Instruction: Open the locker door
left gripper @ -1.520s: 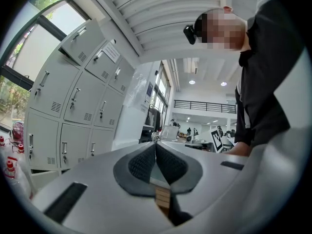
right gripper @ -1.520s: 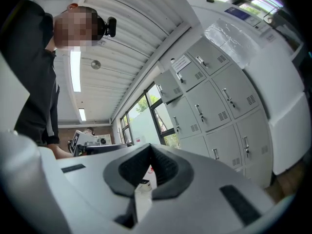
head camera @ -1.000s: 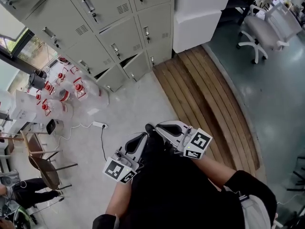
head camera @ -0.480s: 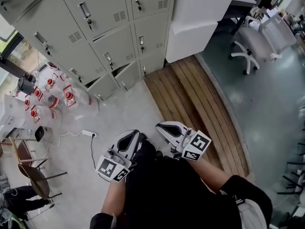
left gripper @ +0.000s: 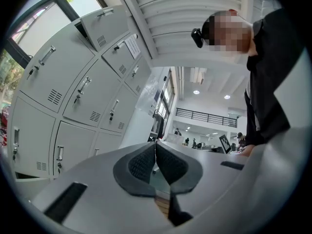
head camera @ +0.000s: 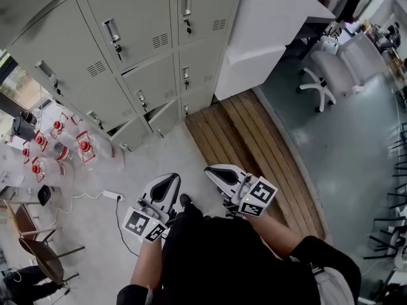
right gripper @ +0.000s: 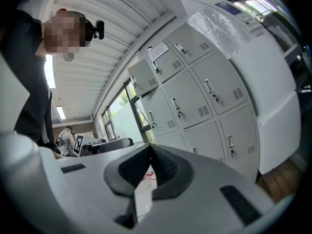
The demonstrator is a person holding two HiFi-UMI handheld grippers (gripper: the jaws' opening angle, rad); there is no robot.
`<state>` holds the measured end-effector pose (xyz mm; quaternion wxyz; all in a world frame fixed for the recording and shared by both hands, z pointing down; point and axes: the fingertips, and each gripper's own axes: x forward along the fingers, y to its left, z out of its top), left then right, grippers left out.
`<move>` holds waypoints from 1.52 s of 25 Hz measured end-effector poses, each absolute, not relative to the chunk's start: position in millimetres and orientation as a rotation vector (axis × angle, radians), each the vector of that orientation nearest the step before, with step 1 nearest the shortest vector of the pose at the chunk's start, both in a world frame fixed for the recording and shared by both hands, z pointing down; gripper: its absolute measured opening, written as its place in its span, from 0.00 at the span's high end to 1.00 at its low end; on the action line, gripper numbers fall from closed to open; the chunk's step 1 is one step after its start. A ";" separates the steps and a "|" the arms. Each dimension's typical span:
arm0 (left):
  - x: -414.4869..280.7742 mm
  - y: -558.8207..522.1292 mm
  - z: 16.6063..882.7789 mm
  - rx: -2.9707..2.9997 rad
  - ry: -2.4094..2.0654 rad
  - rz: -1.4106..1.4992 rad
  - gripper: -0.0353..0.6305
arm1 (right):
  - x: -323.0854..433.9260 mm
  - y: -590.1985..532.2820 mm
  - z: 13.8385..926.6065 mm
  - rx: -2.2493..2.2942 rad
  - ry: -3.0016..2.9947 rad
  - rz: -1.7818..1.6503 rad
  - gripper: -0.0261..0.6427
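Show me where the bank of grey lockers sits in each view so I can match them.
Head view: lockers fill the upper left.
Left gripper view: lockers cover the left half.
Right gripper view: lockers stand centre right.
Shared landmark: the white cabinet on the lockers' right in the head view; same cabinet in the left gripper view and cabinet in the right gripper view.

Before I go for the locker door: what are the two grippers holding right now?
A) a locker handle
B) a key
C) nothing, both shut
C: in their own views the left gripper and right gripper show jaws closed together with nothing between.
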<state>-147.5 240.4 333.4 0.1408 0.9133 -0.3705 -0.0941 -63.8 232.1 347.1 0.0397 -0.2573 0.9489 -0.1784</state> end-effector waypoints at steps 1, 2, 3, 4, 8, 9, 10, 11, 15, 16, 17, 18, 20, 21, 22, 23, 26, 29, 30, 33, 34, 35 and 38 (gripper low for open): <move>-153.3 233.2 331.4 2.641 -1.068 -0.281 0.92 | -70.2 224.7 346.6 -0.791 2.914 -0.539 0.94; -159.8 226.5 329.7 2.645 -1.066 -0.289 0.92 | -78.0 217.4 345.8 -0.788 2.921 -0.530 0.94; -167.0 220.7 328.8 2.647 -1.066 -0.294 0.92 | -86.7 210.8 345.1 -0.782 2.926 -0.525 0.94; -174.9 216.0 329.0 2.645 -1.070 -0.297 0.92 | -95.7 205.1 344.3 -0.775 2.931 -0.523 0.94; -207.1 196.9 338.0 2.617 -1.097 -0.310 0.92 | -128.3 183.7 340.5 -0.740 2.943 -0.523 0.94; -213.1 192.2 341.4 2.608 -1.096 -0.316 0.92 | -133.8 179.1 340.5 -0.740 2.944 -0.524 0.94; -218.0 188.2 344.5 2.600 -1.094 -0.320 0.92 | -137.9 175.2 341.1 -0.748 2.947 -0.521 0.94; -222.2 184.9 346.3 2.596 -1.093 -0.325 0.92 | -141.2 171.7 342.2 -0.758 2.953 -0.514 0.94; -235.6 176.9 344.9 2.598 -1.105 -0.337 0.92 | -149.9 157.6 348.5 -0.788 2.980 -0.502 0.94; -239.3 174.9 345.8 2.598 -1.111 -0.335 0.92 | -152.1 153.0 350.4 -0.792 2.983 -0.506 0.94; -243.2 172.9 347.6 2.594 -1.118 -0.332 0.92 | -154.5 148.4 352.0 -0.796 2.985 -0.508 0.94; -247.0 171.4 350.1 2.589 -1.125 -0.329 0.92 | -157.0 144.1 353.1 -0.797 2.989 -0.507 0.94; -253.5 168.0 355.2 2.574 -1.142 -0.329 0.92 | -161.5 136.0 353.5 -0.794 3.000 -0.494 0.94; -256.1 165.3 357.3 2.565 -1.150 -0.331 0.92 | -163.5 131.1 353.0 -0.789 3.004 -0.485 0.94; -258.1 162.1 358.9 2.557 -1.159 -0.334 0.92 | -165.0 125.7 352.6 -0.785 3.008 -0.477 0.94; -259.6 159.0 360.0 2.551 -1.167 -0.337 0.92 | -165.9 120.0 352.9 -0.782 3.008 -0.472 0.94; -262.3 150.5 362.0 2.540 -1.193 -0.326 0.92 | -165.1 101.4 359.0 -0.785 2.992 -0.492 0.94; -257.7 134.2 364.0 2.528 -1.217 -0.307 0.92 | -157.4 77.7 362.9 -0.786 2.972 -0.519 0.94; -254.4 126.8 364.7 2.526 -1.218 -0.299 0.92 | -154.0 68.8 363.0 -0.786 2.971 -0.516 0.94; -243.3 102.1 367.9 2.526 -1.214 -0.266 0.92 | -143.8 40.0 364.2 -0.782 2.969 -0.505 0.94; -239.1 93.1 369.2 2.525 -1.213 -0.253 0.92 | -139.5 30.1 365.2 -0.779 2.967 -0.508 0.94; -234.4 83.5 370.3 2.523 -1.215 -0.241 0.92 | -134.4 19.9 366.3 -0.776 2.966 -0.513 0.94; -219.5 51.8 370.7 2.511 -1.232 -0.222 0.92 | -114.9 -13.4 369.8 -0.770 2.972 -0.518 0.94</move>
